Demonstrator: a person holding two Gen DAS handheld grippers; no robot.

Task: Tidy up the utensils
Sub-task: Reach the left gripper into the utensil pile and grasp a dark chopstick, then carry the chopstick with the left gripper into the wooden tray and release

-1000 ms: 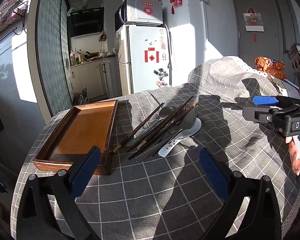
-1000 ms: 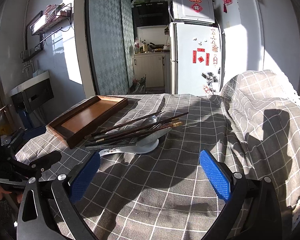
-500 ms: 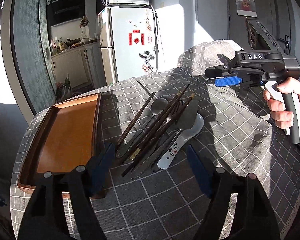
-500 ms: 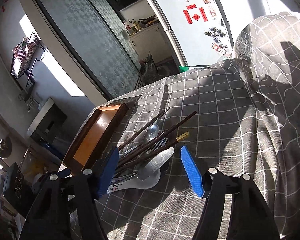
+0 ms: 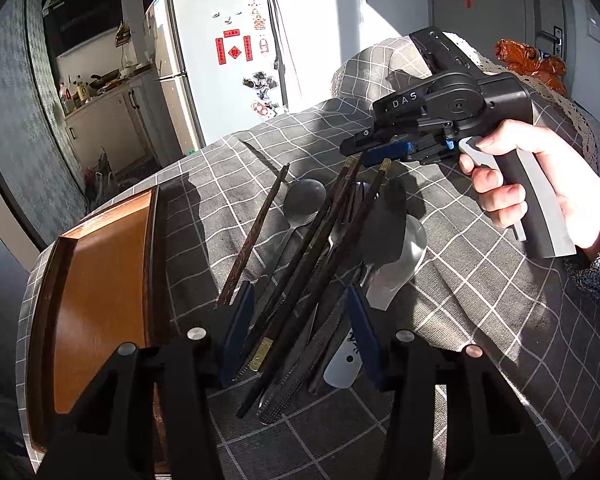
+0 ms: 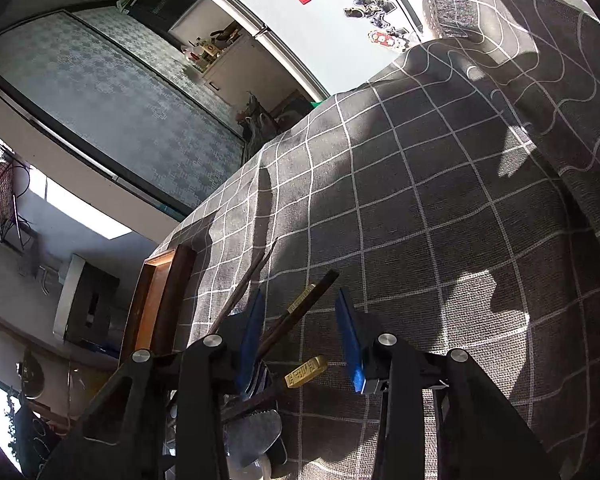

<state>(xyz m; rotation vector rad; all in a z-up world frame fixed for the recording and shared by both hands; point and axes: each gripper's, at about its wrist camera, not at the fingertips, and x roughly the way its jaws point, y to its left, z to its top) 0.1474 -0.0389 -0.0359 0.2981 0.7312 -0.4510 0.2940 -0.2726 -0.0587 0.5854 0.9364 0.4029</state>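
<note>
A pile of dark chopsticks (image 5: 312, 248) lies on the checked cloth with a metal spoon (image 5: 304, 200), a fork and a white ceramic spoon (image 5: 396, 264). My left gripper (image 5: 300, 336) straddles the pile's near ends; its jaws are closing and the pads stand clear of the sticks. A hand holds my right gripper (image 5: 380, 152) over the far tips. In the right wrist view the gold-capped chopstick ends (image 6: 306, 300) lie between the right gripper's (image 6: 300, 332) closing jaws, untouched by the blue pads. The wooden tray (image 5: 100, 300) sits left of the pile.
The tray's rim (image 6: 152, 300) runs close to the table's left edge. Behind the table a cloth-covered hump (image 5: 380, 64) rises, with a fridge (image 5: 220, 60) beyond it. An orange bundle (image 5: 528, 60) lies at the far right.
Both grippers have closed in on the utensil pile from opposite ends and their jaws have narrowed. The right gripper has rolled and dropped onto the far chopstick tips.
</note>
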